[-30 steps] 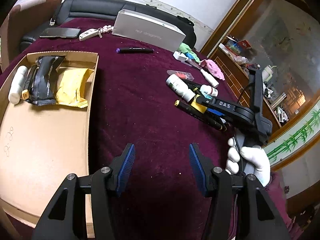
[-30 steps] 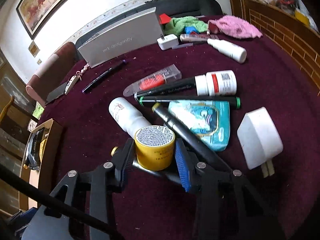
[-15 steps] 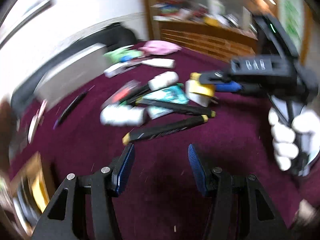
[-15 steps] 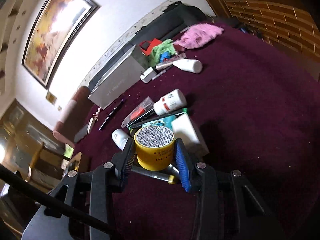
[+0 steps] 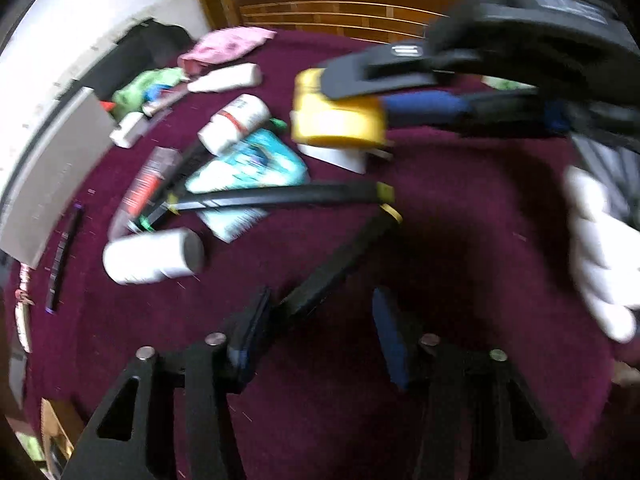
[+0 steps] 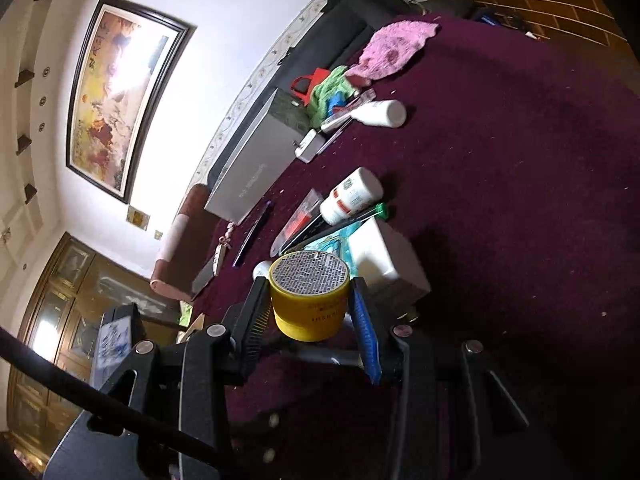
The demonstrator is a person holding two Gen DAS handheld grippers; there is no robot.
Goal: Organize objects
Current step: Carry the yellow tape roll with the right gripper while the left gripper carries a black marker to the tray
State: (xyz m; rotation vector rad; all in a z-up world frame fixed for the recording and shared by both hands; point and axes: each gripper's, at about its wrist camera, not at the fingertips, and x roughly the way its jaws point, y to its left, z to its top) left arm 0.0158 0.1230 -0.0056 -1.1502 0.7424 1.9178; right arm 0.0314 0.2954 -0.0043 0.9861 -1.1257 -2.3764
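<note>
- The right gripper [image 6: 310,320] has its 2 fingers [image 6: 363,316] pressed against the sides of a yellow jar [image 6: 308,300] and carries it clear of the maroon desk [image 6: 520,160]; the jar's patterned lid faces the camera.
- In the left wrist view the same jar [image 5: 336,116] hangs above a white plug adapter [image 5: 340,156], with a white-gloved hand [image 5: 600,264] on the right gripper's handle.
- The left gripper [image 5: 320,332] points steeply down at the desk. Its jaws have just been closing and remain partly apart; a black marker with a yellow cap [image 5: 336,276] runs slantwise into the gap beside the left finger [image 5: 252,328], but blur hides whether that pad touches it. The other pad is clear of it.
- A 2nd black marker [image 5: 280,198] lies just beyond, across a teal packet [image 5: 248,176].
- Near them lie a white bottle on its side [image 5: 152,256], a red-labelled white bottle [image 5: 236,120] and a clear case with red contents [image 5: 146,184].
- Farther back are a grey box [image 6: 252,164], a pink cloth [image 6: 394,48] and a green cloth [image 6: 328,90].
</note>
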